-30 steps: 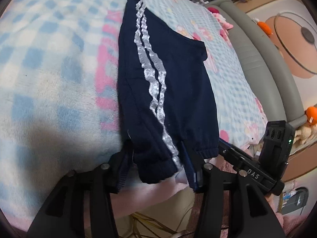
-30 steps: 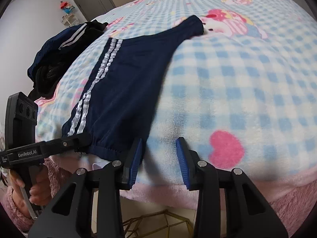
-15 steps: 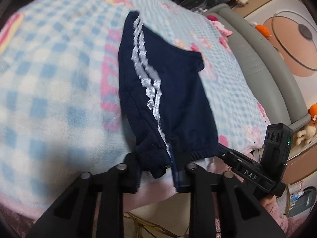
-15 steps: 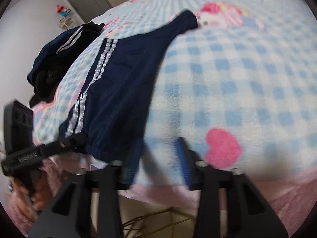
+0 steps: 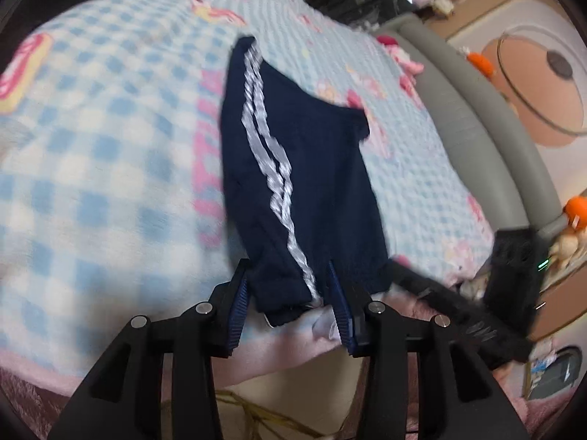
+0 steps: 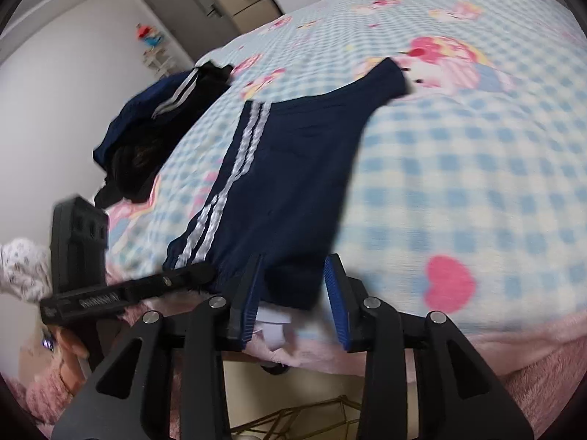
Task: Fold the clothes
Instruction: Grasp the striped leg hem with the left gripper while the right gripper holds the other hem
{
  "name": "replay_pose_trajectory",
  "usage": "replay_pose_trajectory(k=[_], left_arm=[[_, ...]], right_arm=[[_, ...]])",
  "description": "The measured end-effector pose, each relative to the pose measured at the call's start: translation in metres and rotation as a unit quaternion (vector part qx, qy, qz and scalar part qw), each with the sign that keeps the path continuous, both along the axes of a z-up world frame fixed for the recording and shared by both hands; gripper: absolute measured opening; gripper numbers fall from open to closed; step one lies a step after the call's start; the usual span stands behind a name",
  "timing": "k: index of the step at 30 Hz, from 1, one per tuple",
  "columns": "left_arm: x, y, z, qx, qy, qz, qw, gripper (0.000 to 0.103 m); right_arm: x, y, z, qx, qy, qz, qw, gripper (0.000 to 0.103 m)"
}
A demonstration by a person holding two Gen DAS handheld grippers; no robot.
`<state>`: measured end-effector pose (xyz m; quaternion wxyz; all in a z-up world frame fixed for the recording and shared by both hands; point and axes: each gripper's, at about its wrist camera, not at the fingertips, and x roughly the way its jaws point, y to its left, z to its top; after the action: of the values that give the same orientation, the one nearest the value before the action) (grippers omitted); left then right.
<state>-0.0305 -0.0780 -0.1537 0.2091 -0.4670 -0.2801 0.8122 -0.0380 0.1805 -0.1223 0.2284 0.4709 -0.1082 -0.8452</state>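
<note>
Navy trousers (image 5: 312, 168) with two white side stripes lie flat on the checked blanket (image 5: 91, 168), their cuff at the near bed edge. My left gripper (image 5: 290, 300) straddles the striped corner of the cuff, and its jaws are opening with the cloth loose between the blue pads (image 5: 238, 300). My right gripper (image 6: 293, 293) straddles the other corner of the trousers (image 6: 290, 168), above a white label (image 6: 273, 326). Its jaws are opening too, and the cloth stops short of the right pad. Each view shows the other gripper beside it: the left gripper (image 6: 121, 293) and the right gripper (image 5: 458, 315).
A pile of dark clothes (image 6: 157, 121) lies on the far left of the bed. A grey padded bed frame (image 5: 495, 154) curves along the right, with plush toys (image 5: 572, 212) beyond. A hand in a pink sleeve (image 6: 62, 352) holds the left gripper. The blanket's pink edge (image 6: 477, 348) hangs at the front.
Both pairs of jaws narrowed on the cuff, then widened again. The right gripper has shifted left from bare blanket onto the cuff's corner. Both grippers have risen slightly.
</note>
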Motion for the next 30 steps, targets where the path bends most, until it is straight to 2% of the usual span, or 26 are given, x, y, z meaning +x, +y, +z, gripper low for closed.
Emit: replay_pose_trajectory(k=[2,4,7,9,10,11,14,18,19,20,23,27,30], left_arm=[[0.001,-0.01,-0.002,0.023,-0.003,0.015,0.9996,0.043],[0.001,-0.018,-0.005,0.036,-0.007,0.032,0.9988,0.043],[0.002,-0.02,-0.007,0.027,-0.011,0.03,0.9991,0.041],[0.003,-0.018,-0.004,0.02,-0.005,0.025,0.9995,0.04],[0.004,-0.016,-0.001,0.017,0.0,0.023,0.9996,0.031],[0.005,-0.015,0.001,0.016,0.004,0.016,0.9997,0.027],[0.007,-0.014,0.006,0.012,0.01,-0.005,0.9999,0.027],[0.002,-0.011,-0.005,0.017,-0.015,-0.011,0.9997,0.027],[0.002,-0.012,-0.007,0.02,-0.021,-0.01,0.9995,0.023],[0.001,-0.013,-0.007,0.028,-0.022,-0.006,0.9994,0.015],[-0.001,-0.014,-0.002,0.058,-0.015,-0.002,0.9982,0.011],[-0.005,-0.007,0.01,0.1,-0.009,-0.006,0.9949,0.011],[-0.006,0.002,0.017,0.112,-0.006,-0.011,0.9937,0.011]], right_arm=[[-0.002,-0.008,-0.012,0.037,-0.012,0.002,0.999,0.035],[-0.002,-0.006,-0.019,0.049,-0.017,-0.004,0.999,0.032],[-0.004,0.003,-0.018,0.041,-0.018,-0.022,0.999,0.031],[-0.003,0.01,-0.015,0.055,-0.009,-0.038,0.998,0.027],[-0.003,0.013,-0.013,0.063,-0.006,-0.043,0.997,0.026],[-0.002,0.015,-0.012,0.061,-0.004,-0.046,0.997,0.026],[0.003,0.02,-0.005,0.044,0.005,-0.048,0.998,0.028],[0.009,0.006,0.009,0.035,0.031,0.002,0.999,0.031],[0.01,-0.002,0.011,0.044,0.037,0.022,0.998,0.031],[0.012,-0.01,0.013,0.053,0.042,0.041,0.997,0.033],[0.02,-0.032,0.006,0.091,0.047,0.079,0.992,0.043],[0.021,-0.039,-0.003,0.128,0.047,0.086,0.987,0.043],[0.02,-0.037,-0.002,0.124,0.047,0.085,0.988,0.044]])
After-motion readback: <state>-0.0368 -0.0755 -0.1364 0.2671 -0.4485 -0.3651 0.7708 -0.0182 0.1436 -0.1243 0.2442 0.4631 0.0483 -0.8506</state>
